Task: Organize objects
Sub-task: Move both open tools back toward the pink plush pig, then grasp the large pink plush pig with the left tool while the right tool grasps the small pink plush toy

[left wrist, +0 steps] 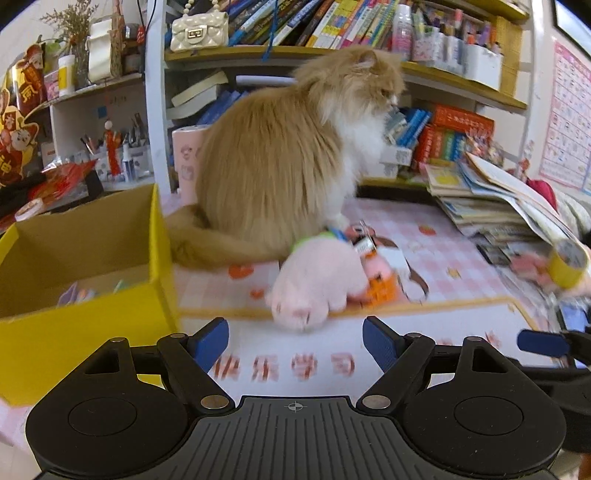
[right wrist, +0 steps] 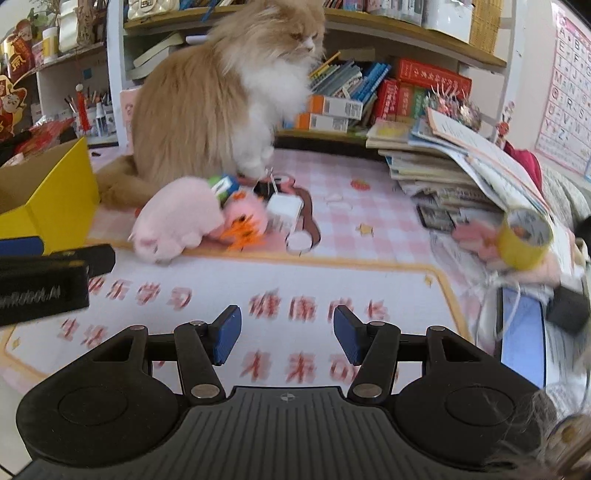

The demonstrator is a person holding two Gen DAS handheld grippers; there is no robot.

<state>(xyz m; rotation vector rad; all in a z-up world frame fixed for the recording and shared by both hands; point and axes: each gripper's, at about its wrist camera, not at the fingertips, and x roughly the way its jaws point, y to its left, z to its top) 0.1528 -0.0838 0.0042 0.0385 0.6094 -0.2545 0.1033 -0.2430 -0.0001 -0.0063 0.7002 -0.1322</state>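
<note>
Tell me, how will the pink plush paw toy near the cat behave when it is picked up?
The pink plush paw toy looks soft and stuffed, so it will probably squash and feel light. Its fuzzy surface should not slip much. It touches the orange toy beside it, which may shift when the paw is lifted.

The red words on my mat (right wrist: 221, 295) are too blurry to read, and the yellow box (left wrist: 92, 325) is cut off.

Behind the desk (right wrist: 388, 206), wooden shelves (left wrist: 461, 83) crowded with books (left wrist: 332, 18) and pen boxes. At right, a pale wall (right wrist: 524, 74) with an alphabet poster (right wrist: 569, 92). On the desk, a pink checked mat (right wrist: 369, 236). Soft, even light everywhere.
</note>
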